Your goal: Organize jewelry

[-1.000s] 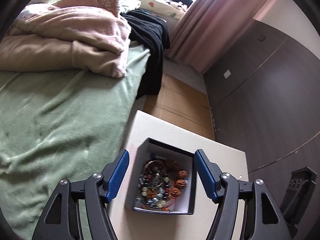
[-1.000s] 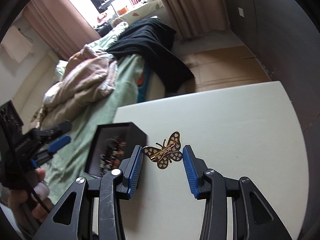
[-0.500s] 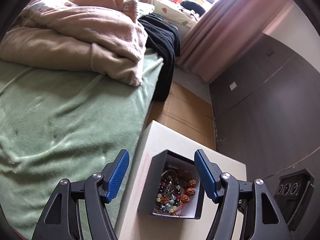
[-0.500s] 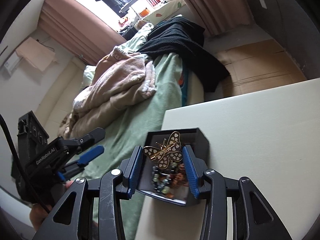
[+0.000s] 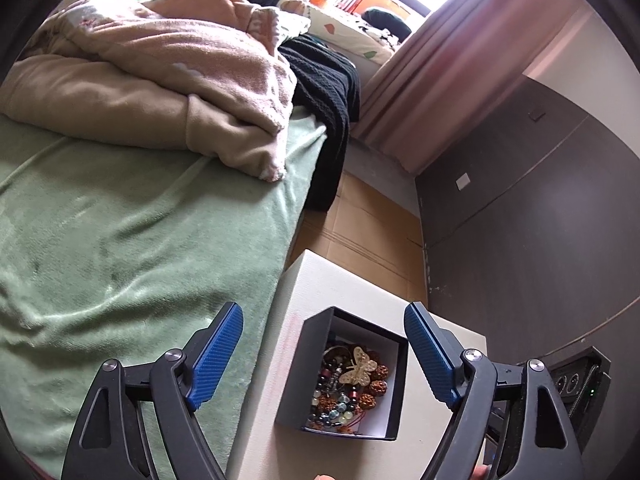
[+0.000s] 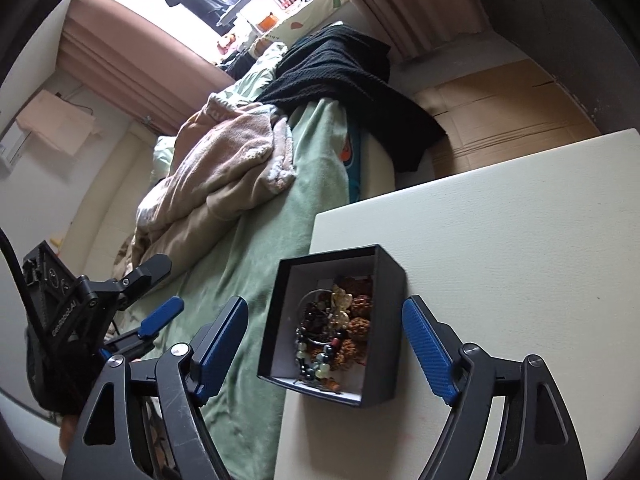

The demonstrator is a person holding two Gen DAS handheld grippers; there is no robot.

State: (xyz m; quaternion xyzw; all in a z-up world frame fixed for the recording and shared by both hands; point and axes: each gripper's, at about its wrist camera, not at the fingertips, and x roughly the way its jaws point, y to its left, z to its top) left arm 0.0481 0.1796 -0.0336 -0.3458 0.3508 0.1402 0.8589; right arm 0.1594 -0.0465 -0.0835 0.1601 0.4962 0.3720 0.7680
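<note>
A black open box point(image 5: 304, 364) point(image 6: 388, 320) stands at the near left corner of a cream table point(image 5: 332, 280) point(image 6: 500, 240). It holds several beaded bracelets point(image 5: 340, 400) point(image 6: 320, 344). A gold butterfly brooch point(image 5: 358, 372) point(image 6: 340, 300) lies on top of the beads. My right gripper point(image 6: 326, 344) is open and empty, its fingers spread on either side of the box. My left gripper point(image 5: 324, 356) is open and empty, held back from the box above the table's left edge; it also shows at the left in the right wrist view point(image 6: 132, 304).
A bed with a green sheet point(image 5: 120, 240) point(image 6: 272, 248) runs along the table's left side, with a pink blanket point(image 5: 180, 60) and a black garment point(image 5: 324, 92) on it. Dark wall panels point(image 5: 540, 220) stand to the right. Cardboard point(image 5: 372, 224) covers the floor beyond the table.
My right gripper opened and let go of the butterfly brooch, which now lies in the box on the beads. My left gripper drew back and up a little.
</note>
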